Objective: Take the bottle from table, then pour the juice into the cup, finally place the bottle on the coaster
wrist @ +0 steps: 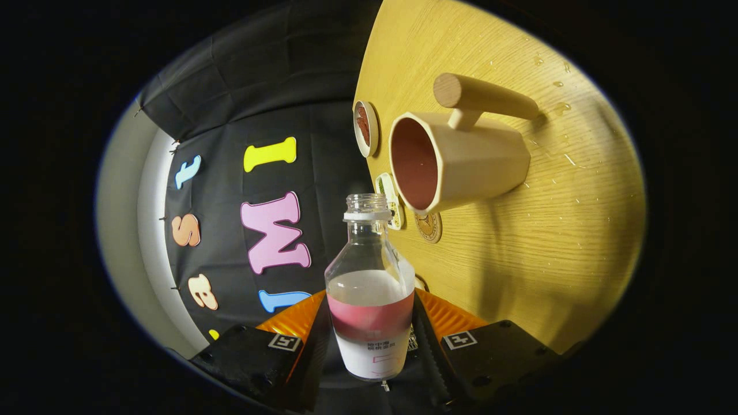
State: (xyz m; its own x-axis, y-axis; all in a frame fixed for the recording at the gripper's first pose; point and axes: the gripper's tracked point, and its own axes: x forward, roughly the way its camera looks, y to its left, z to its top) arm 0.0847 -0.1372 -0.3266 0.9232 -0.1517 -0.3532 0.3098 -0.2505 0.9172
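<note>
In the gripper view, the gripper (372, 340) clamps the uncapped bottle (370, 300) low in the frame's centre, its mouth just short of the cup (455, 158) at upper right. Pouring seems in hand, apparently unfinished; next comes tipping further, then the coaster (428, 226) beneath the cup.

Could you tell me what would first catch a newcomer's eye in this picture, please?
The clear bottle, uncapped, sits clamped between the fingers of the gripper, and the whole scene is tipped sideways with it. Just beyond its open mouth stands the beige cup with its wooden handle, reddish inside, on the wooden table, with small round coasters beside it.
</note>
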